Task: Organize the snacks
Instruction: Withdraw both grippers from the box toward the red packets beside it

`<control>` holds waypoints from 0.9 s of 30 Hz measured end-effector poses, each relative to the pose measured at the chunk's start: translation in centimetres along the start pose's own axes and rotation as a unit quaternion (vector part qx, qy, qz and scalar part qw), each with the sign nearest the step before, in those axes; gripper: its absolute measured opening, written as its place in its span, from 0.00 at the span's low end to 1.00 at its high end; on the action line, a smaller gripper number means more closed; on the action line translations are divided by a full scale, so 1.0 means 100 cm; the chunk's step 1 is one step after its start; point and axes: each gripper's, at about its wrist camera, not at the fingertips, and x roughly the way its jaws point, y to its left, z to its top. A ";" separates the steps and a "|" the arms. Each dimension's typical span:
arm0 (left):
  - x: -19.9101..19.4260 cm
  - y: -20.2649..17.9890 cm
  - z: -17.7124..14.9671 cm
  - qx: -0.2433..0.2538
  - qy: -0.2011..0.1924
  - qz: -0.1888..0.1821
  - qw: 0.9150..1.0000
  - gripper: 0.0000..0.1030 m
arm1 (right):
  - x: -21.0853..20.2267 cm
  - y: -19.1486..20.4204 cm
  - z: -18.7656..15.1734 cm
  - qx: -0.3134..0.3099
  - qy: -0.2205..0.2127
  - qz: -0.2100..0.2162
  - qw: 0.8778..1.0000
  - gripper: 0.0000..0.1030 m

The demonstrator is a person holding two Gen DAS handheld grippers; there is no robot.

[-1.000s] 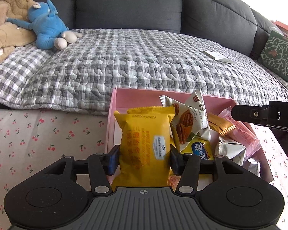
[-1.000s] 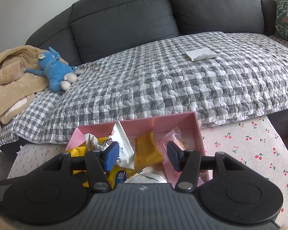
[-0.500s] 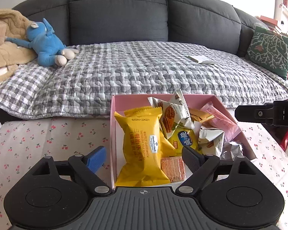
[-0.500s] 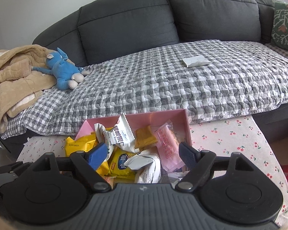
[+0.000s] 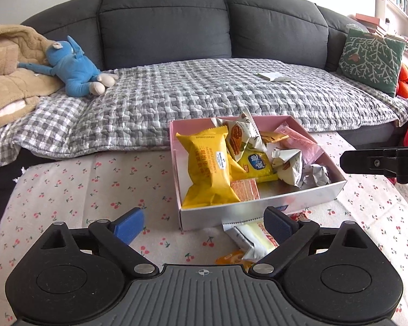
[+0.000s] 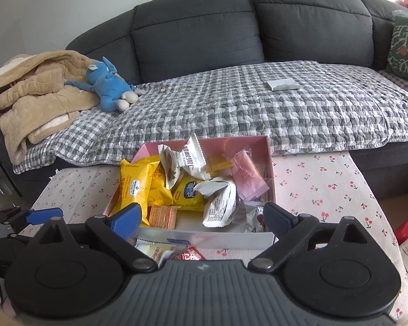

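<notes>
Both tools spreading wide, nothing between the jaws: left gripper [image 5: 204,226] hangs at six o'clock from the pink box [image 5: 261,207], right gripper [image 6: 201,217] likewise. The big yellow snack pack [image 5: 208,168] lies in the box, nine o'clock side.

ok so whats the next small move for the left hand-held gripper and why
Probably lower the left hand-held gripper onto the white and yellow packet lying on the cloth just outside the pink box. Its jaws are opening with nothing between them, the big yellow snack already lies in the box, and this packet sits nearest.
</notes>
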 end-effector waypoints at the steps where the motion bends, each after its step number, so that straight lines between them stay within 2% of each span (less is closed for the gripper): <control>1: -0.003 0.001 -0.003 0.000 0.001 0.001 1.000 0.94 | -0.002 0.001 -0.003 -0.003 0.000 0.000 1.000 0.93; 10: -0.017 0.008 -0.028 0.000 0.013 0.006 1.000 0.94 | -0.014 0.009 -0.028 -0.022 -0.005 0.001 1.000 0.96; 18: -0.020 0.018 -0.049 -0.024 0.018 0.001 1.000 0.95 | -0.018 0.013 -0.051 -0.049 -0.006 -0.003 0.999 0.97; 27: -0.028 0.021 -0.062 -0.013 0.018 -0.007 1.000 0.95 | -0.026 0.017 -0.067 -0.068 -0.007 0.003 0.998 0.99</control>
